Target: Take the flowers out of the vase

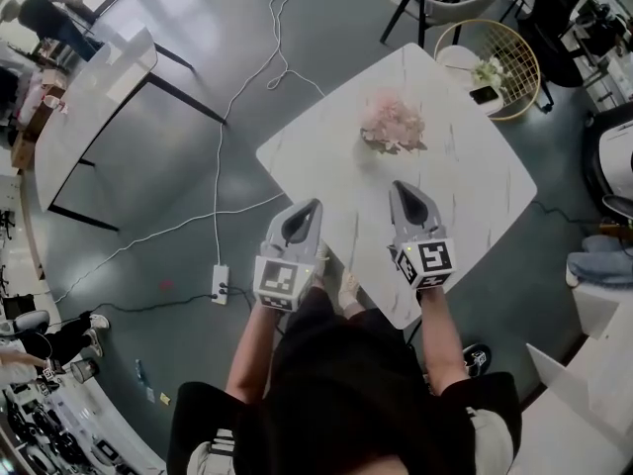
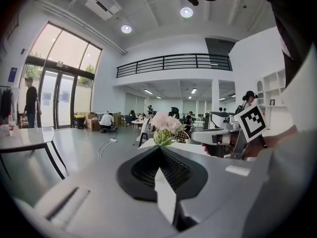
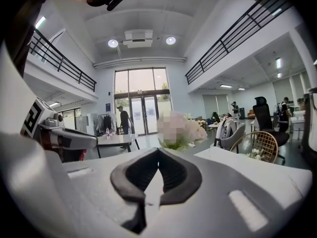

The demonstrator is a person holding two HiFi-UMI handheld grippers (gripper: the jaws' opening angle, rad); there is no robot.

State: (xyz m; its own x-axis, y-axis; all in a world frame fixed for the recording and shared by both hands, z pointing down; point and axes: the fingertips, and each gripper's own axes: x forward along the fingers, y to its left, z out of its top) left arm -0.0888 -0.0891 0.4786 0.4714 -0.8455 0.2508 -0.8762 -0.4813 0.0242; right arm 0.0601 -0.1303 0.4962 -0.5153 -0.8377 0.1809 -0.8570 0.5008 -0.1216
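Left claw, right claw — grey, black shirt

white table: centre | gold wire basket: beyond far corner | power strip, cable: floor, left

Vase hidden under the flowers in head view, flowers blurred in right gripper view

Open tabletop from left tongs and right tongs up to the flowers.
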